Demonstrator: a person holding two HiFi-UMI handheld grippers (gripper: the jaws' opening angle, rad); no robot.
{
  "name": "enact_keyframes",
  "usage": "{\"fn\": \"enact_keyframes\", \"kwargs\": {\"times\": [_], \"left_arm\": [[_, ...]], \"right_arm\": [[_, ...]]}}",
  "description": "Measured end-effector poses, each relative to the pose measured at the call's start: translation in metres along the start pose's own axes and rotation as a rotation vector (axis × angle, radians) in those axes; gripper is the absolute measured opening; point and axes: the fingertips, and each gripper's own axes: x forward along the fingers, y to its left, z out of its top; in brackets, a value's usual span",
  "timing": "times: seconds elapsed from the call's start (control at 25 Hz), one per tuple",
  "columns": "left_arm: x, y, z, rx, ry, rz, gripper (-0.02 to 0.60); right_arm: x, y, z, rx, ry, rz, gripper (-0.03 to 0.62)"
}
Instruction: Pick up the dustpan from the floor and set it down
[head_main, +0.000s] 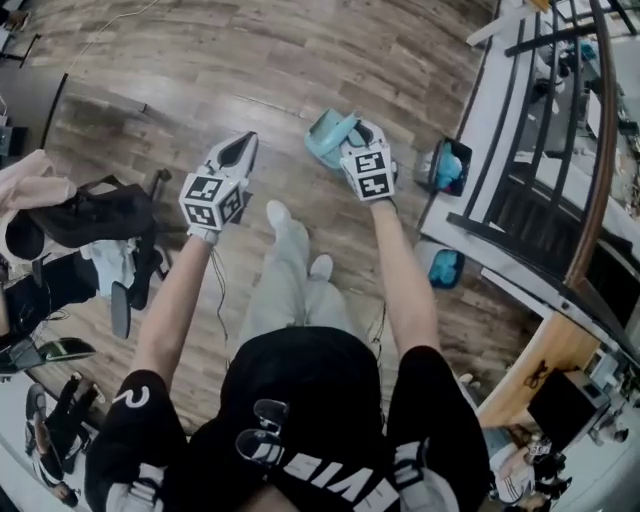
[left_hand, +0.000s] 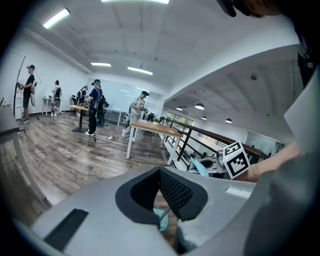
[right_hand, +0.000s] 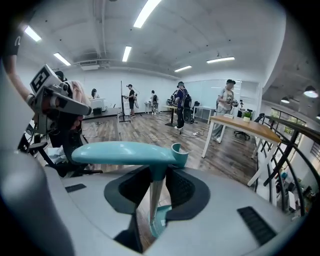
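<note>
My right gripper (head_main: 348, 138) is shut on the teal dustpan (head_main: 326, 134), held in the air above the wood floor (head_main: 200, 70). In the right gripper view the dustpan's thin stem (right_hand: 155, 192) runs down between the pads, and its broad teal top (right_hand: 125, 152) lies across above the right gripper (right_hand: 156, 174). My left gripper (head_main: 243, 147) hangs to the left of it, shut with nothing between its fingers. From the left gripper (left_hand: 161, 172) view the dustpan (left_hand: 202, 167) shows beside the right gripper's marker cube (left_hand: 235, 159).
A black railing (head_main: 590, 170) and white ledge (head_main: 500, 130) run down the right side, with two blue bins (head_main: 449, 167) (head_main: 445, 268) by them. A black office chair (head_main: 100, 215) stands at the left. The person's feet (head_main: 290, 235) are below the grippers. Tables (right_hand: 246, 126) and people stand farther off.
</note>
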Motion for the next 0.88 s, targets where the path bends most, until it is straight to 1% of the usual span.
{"fn": "enact_keyframes", "kwargs": {"times": [0.16,0.32,0.52,0.72,0.88], "left_arm": [[0.016,0.036,-0.020,-0.013,0.021,0.002,-0.003],[0.029,0.072,-0.036,-0.033,0.032,0.022,-0.003],[0.036,0.107,-0.058,-0.067,0.049,0.046,-0.003],[0.032,0.128,-0.079,-0.086,0.074,0.057,-0.003],[0.028,0.135,-0.087,-0.096,0.080,0.066,-0.003]], "right_arm": [[0.056,0.014,-0.013,-0.010,0.029,0.031,0.089],[0.105,0.021,-0.027,-0.011,0.053,0.054,0.089],[0.157,0.036,-0.055,-0.022,0.102,0.082,0.089],[0.190,0.057,-0.078,-0.018,0.154,0.088,0.091],[0.196,0.085,-0.086,-0.061,0.167,0.133,0.092]]}}
